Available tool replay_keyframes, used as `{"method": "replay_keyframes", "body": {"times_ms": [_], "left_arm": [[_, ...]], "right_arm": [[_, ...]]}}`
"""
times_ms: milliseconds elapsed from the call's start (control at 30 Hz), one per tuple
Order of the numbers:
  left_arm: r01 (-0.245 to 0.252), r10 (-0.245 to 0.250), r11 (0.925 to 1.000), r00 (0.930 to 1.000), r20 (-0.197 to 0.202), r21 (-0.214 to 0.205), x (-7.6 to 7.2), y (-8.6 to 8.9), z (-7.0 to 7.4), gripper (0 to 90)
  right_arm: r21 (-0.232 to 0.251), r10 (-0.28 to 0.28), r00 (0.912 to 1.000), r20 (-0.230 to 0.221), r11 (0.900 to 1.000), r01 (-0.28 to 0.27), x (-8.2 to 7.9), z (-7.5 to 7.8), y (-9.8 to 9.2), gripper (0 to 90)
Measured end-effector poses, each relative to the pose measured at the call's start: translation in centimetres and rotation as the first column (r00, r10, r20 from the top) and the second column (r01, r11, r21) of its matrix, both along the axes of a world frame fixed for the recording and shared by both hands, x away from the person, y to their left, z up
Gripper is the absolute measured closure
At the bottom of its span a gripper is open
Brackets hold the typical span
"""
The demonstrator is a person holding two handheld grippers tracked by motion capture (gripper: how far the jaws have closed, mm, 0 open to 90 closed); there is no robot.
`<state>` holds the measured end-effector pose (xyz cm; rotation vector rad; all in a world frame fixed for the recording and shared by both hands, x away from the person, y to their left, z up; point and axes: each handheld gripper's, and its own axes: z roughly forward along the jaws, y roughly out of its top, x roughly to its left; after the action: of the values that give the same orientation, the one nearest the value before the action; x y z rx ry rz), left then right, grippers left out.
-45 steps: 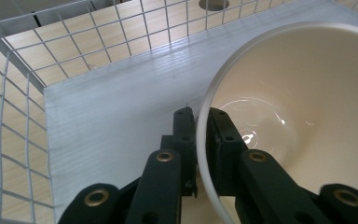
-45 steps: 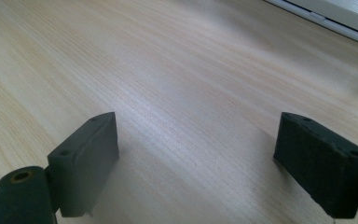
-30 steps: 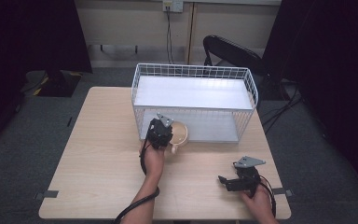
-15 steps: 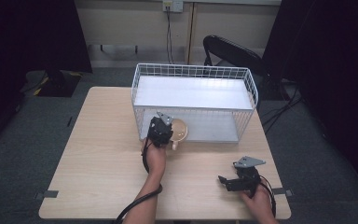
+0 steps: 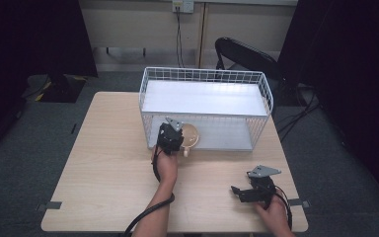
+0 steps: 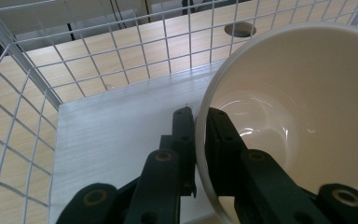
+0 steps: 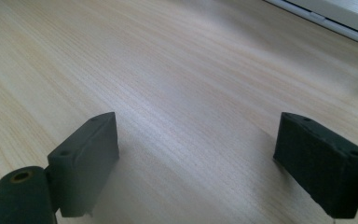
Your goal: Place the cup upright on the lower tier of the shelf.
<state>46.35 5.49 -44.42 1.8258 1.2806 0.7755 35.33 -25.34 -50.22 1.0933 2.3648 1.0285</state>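
Gripping the rim of a cream cup (image 6: 289, 116), the left claw (image 5: 170, 138) has its two black jaws pinched together on the cup's wall — one jaw inside, one outside. The cup sits tipped toward the claw at the near left corner of the white wire basket (image 5: 205, 79), low against the basket's pale floor, with its small handle poking out toward the near edge of the tabletop (image 5: 103, 163). The basket itself stands at the far edge of the tabletop, a little right of centre. Over by the near right corner the right claw (image 5: 242, 192) rests low above the bare wood, well apart from the basket — its jaws spread wide with nothing between them.
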Motion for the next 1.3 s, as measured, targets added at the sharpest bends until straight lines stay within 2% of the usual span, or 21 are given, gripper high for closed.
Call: {"method": "replay_keyframes", "body": {"times_ms": [200,433,567,667,800,833,1000,1133,1233,1300], "left_arm": [[-0.015,0.015,0.9998,0.9999,0.004,-0.011,0.1,-0.1,-0.1,82.9],[-0.026,0.026,0.9982,0.9996,0.009,-0.054,0.1,0.0,-0.3,81.8],[-0.026,0.027,0.9982,0.9995,0.016,-0.054,0.2,0.0,-0.2,81.0],[-0.027,0.029,0.9974,0.9992,0.027,-0.067,0.2,-0.1,0.0,76.1],[-0.030,0.035,0.9934,0.9985,0.042,-0.110,0.3,-0.2,0.2,71.0],[-0.027,0.032,0.9939,0.9984,0.046,-0.107,0.3,-0.3,0.3,67.8],[-0.017,0.024,0.9937,0.9977,0.063,-0.111,0.4,-0.4,0.6,63.7],[0.000,0.007,0.9951,0.9974,0.072,-0.099,0.4,-0.4,0.6,55.5],[0.003,0.006,0.9931,0.9971,0.076,-0.117,0.3,-0.2,0.6,49.6],[0.009,-0.001,0.9934,0.9974,0.072,-0.114,0.1,-0.2,0.8,48.2]], "right_arm": [[0.000,0.000,1.0000,0.000,1.0000,0.000,0.0,0.0,0.0,12.8],[0.000,0.000,1.0000,0.000,1.0000,0.000,0.0,0.0,0.0,12.8],[0.000,0.000,1.0000,0.000,1.0000,0.000,0.0,0.0,0.0,12.8],[0.000,0.000,1.0000,0.000,1.0000,0.000,0.0,0.0,0.0,12.8],[0.000,0.000,1.0000,0.000,1.0000,0.000,0.0,0.0,0.0,12.8],[0.000,-0.001,1.0000,0.001,1.0000,0.001,0.0,0.0,0.0,12.8],[-0.001,-0.002,1.0000,0.000,1.0000,0.002,0.0,0.0,0.0,12.8],[-0.001,-0.002,1.0000,0.000,1.0000,0.002,0.0,0.0,0.0,12.8],[0.000,-0.003,1.0000,0.000,1.0000,0.003,0.0,0.0,0.0,12.8],[0.000,-0.003,1.0000,0.000,1.0000,0.003,0.0,0.0,0.0,12.8]]}}
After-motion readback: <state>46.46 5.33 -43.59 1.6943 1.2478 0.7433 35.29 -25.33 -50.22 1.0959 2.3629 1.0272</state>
